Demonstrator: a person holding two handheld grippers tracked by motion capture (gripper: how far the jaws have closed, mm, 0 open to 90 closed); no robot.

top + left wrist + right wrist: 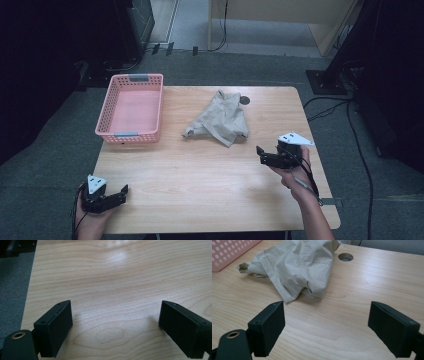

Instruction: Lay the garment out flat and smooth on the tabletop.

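Here a crumpled beige cloth [220, 117], soft woven cotton with stitched seams and a folded hem, lies in a loose heap on the far middle of the pale wooden table [200, 185], whose grain runs in long smooth bands. Just beyond the cloth a small round hole [244, 100] is cut in the tabletop. To its left sits a pink plastic basket [111, 105], rectangular, with walls pierced by rows of little holes. The right gripper [260, 151] hovers near the cloth's right edge, its blocky matte-black jaws wide apart with nothing between them. The left gripper [122, 191] rests at the near left corner, jaws likewise spread over bare wood.
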